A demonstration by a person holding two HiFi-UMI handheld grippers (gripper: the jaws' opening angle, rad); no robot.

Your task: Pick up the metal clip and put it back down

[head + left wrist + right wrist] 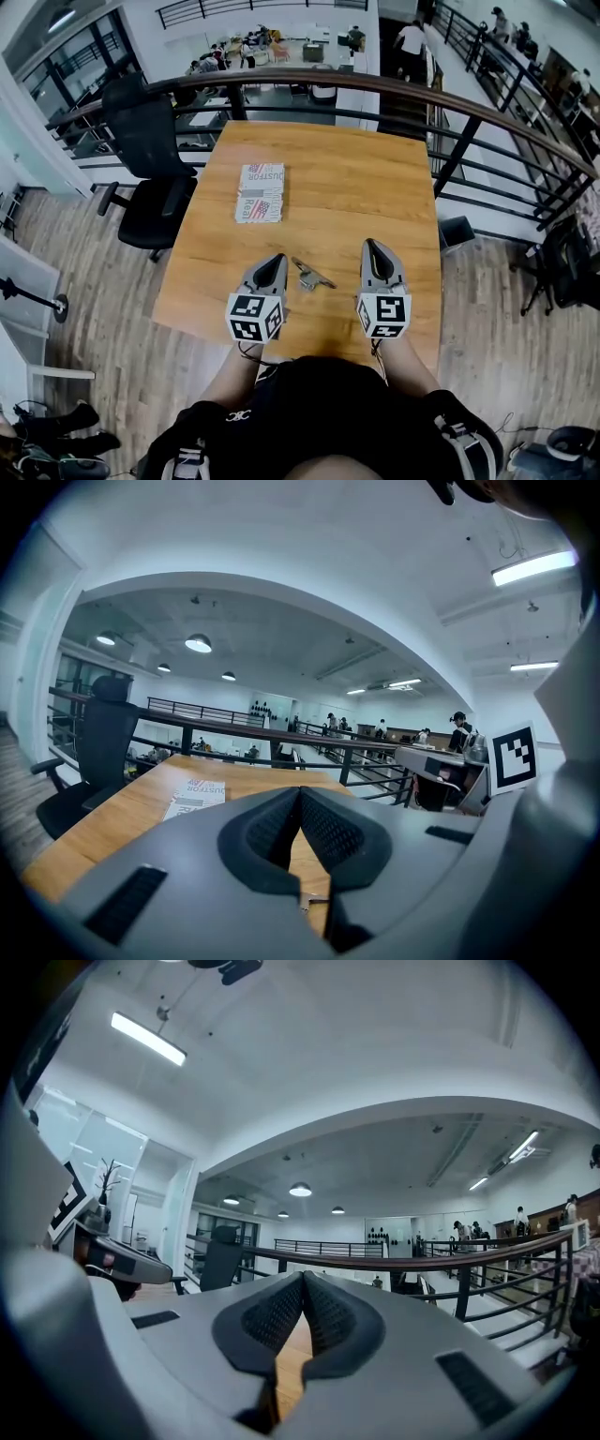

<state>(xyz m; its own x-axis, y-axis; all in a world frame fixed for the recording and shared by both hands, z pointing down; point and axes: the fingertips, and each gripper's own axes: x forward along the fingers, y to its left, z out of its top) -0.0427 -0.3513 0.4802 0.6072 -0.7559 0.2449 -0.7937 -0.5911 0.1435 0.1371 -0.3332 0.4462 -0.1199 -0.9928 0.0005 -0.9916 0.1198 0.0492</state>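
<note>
The metal clip lies flat on the wooden table, near its front edge, between my two grippers and touching neither. My left gripper hovers just left of the clip with its jaws shut and nothing in them. My right gripper hangs to the clip's right, jaws also shut and empty. In the left gripper view the tips meet, and a sliver of the clip shows low between the jaws. In the right gripper view the tips meet over bare table.
A printed paper packet lies on the table's far left part. A black office chair stands off the left edge. A dark curved railing runs behind the far edge, with a lower floor and people beyond it.
</note>
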